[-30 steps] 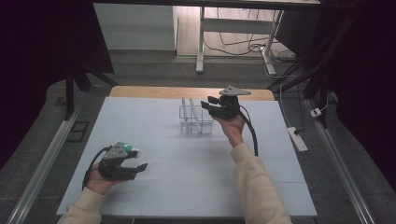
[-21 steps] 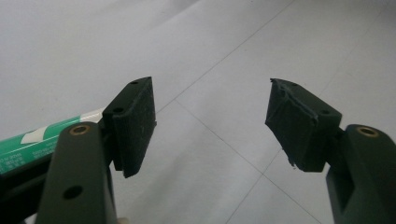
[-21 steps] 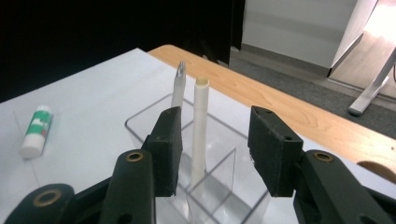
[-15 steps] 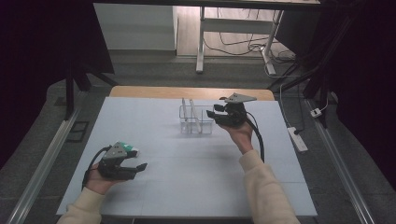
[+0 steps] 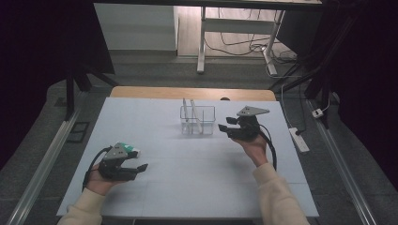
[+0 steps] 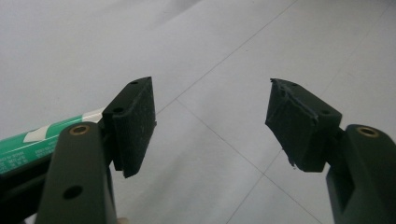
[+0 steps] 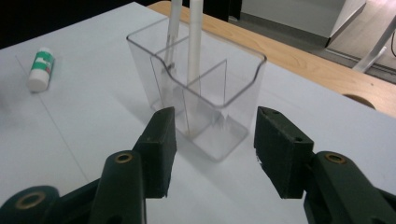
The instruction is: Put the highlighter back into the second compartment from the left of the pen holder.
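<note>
Right gripper (image 5: 224, 130), jaws just opening and empty, has apparently released beside the clear plastic divided holder (image 5: 197, 120) with two white sticks (image 5: 188, 112); the idle left gripper (image 5: 139, 168) gapes empty, and likely next comes fetching the green-and-white tube (image 5: 129, 149)

My right gripper (image 7: 212, 151) has just been opening, nothing between its jaws — clear holder (image 7: 196, 100) just ahead, two white pens (image 7: 194, 42) upright — green-white tube (image 7: 41, 67) far left.

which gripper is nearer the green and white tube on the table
Left. The left gripper sits right beside the green and white tube, jaws open and empty. The right gripper is across the table by the clear organizer.
</note>
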`<state>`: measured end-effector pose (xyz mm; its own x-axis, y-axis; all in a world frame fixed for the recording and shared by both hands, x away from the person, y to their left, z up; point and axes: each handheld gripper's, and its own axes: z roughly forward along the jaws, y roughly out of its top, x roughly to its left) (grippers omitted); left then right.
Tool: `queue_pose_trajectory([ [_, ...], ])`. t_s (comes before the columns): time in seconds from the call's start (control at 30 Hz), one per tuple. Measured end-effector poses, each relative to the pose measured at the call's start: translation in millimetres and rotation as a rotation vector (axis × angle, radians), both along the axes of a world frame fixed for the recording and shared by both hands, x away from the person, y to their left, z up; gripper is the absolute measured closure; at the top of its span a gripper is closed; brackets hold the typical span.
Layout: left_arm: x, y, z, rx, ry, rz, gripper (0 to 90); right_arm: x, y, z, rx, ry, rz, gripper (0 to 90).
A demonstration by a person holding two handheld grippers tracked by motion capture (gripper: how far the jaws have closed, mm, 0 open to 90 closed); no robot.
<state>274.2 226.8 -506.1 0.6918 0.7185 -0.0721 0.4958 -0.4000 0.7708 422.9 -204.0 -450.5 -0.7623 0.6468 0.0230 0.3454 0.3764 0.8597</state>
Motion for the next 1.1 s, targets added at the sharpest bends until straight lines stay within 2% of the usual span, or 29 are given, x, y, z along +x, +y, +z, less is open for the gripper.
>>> queue_pose_trajectory([
  [0.63, 1.2, 0.7, -0.3, -0.002, 0.001, 0.004, 33.0, -48.0, -42.4, -24.2, -0.056, 0.026, -0.004, 43.1],
  [1.1, 1.5, 1.0, 0.0, -0.005, -0.003, 0.010, 33.0, -70.1, -67.6, -33.8, -0.073, 0.048, -0.007, 39.8],
])
